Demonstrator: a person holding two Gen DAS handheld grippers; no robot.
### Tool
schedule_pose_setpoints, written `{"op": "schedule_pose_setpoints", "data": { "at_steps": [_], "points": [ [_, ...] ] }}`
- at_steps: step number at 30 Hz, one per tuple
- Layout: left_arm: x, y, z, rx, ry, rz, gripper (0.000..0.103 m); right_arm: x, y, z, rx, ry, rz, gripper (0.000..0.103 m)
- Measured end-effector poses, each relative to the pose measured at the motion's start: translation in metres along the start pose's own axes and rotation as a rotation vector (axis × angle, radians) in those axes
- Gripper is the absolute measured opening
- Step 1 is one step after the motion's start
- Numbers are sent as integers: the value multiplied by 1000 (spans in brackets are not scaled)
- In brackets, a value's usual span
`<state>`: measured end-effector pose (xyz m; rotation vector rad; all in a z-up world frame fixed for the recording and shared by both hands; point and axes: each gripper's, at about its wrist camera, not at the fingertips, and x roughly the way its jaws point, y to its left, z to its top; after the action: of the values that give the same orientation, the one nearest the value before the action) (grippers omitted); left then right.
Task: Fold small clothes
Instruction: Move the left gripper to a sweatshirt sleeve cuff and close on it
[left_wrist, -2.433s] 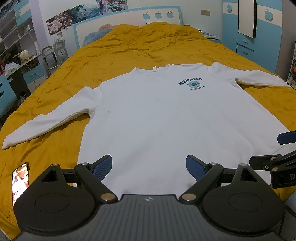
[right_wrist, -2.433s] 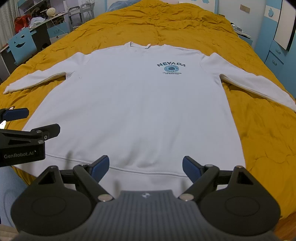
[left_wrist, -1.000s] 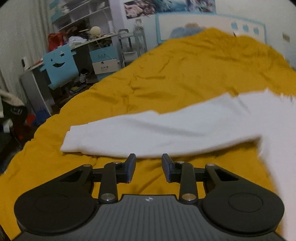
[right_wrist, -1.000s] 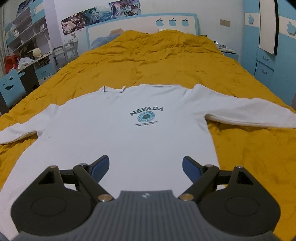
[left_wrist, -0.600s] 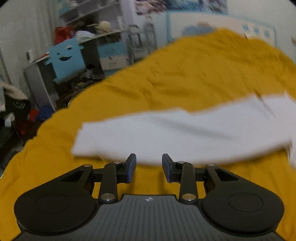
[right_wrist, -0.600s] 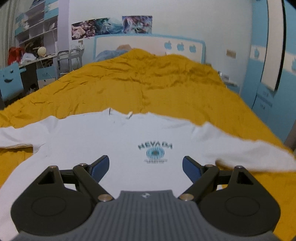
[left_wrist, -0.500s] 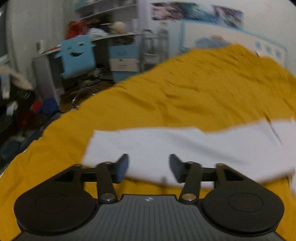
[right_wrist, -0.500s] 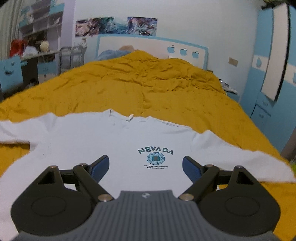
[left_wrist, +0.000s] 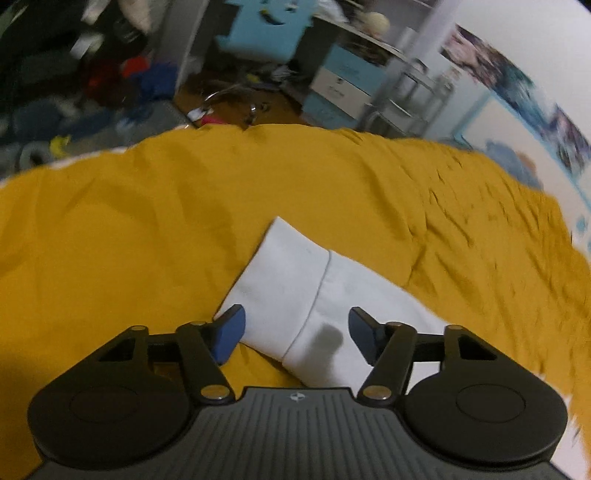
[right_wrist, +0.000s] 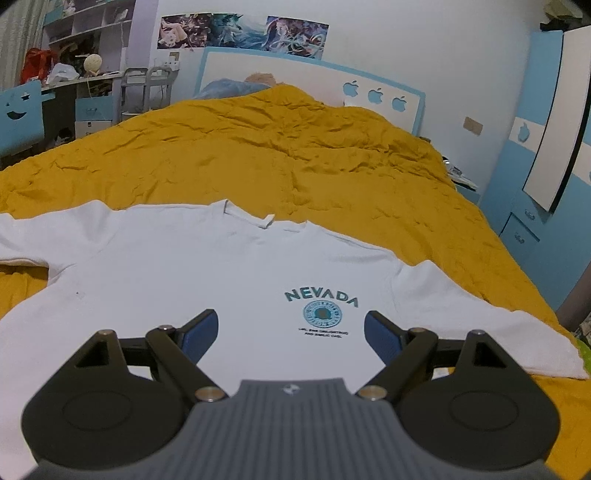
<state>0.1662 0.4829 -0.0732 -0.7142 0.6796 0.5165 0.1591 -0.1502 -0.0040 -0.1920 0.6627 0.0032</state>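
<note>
A white long-sleeved sweatshirt (right_wrist: 229, 280) with a teal NEVADA print (right_wrist: 321, 297) lies flat on the yellow bedspread (right_wrist: 295, 158). In the left wrist view its left sleeve cuff (left_wrist: 284, 273) lies on the bedspread (left_wrist: 110, 236). My left gripper (left_wrist: 295, 332) is open, its jaws on either side of the cuff end and just above it. My right gripper (right_wrist: 291, 334) is open and empty, hovering over the chest of the sweatshirt. The right sleeve (right_wrist: 480, 325) stretches out to the right.
The bed's left edge drops to a cluttered floor (left_wrist: 92, 92) with a blue chair (left_wrist: 266, 26) and drawers (left_wrist: 343, 88). A blue headboard (right_wrist: 314, 74) stands at the far end. A blue wardrobe (right_wrist: 546, 177) stands to the right of the bed.
My left gripper has swung left along the sleeve to the cuff, come down close to it and opened wider. My right gripper has moved a little forward over the chest.
</note>
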Motion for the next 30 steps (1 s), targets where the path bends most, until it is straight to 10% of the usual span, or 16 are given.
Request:
{"op": "schedule_pose_setpoints", "data": {
  "at_steps": [5,12,13,16,22,30],
  "points": [
    [6,12,5,-91,51,-45,6,-3,1,-5,9,-4,24,82],
    [-19,12,11,-112,-25,9,1,-15,-16,-13,78,-23,45,82],
    [-28,9,12,-89,-56,58,12,-16,-18,-14,84,-26,47,82],
    [-38,5,13,-51,-58,119,93,-19,-26,-19,100,-26,48,82],
    [-4,16,4,-110,31,118,87,-7,-34,-22,149,10,39,82],
    [14,-5,5,-48,37,63,8,-3,-35,-24,150,32,40,82]
  ]
}}
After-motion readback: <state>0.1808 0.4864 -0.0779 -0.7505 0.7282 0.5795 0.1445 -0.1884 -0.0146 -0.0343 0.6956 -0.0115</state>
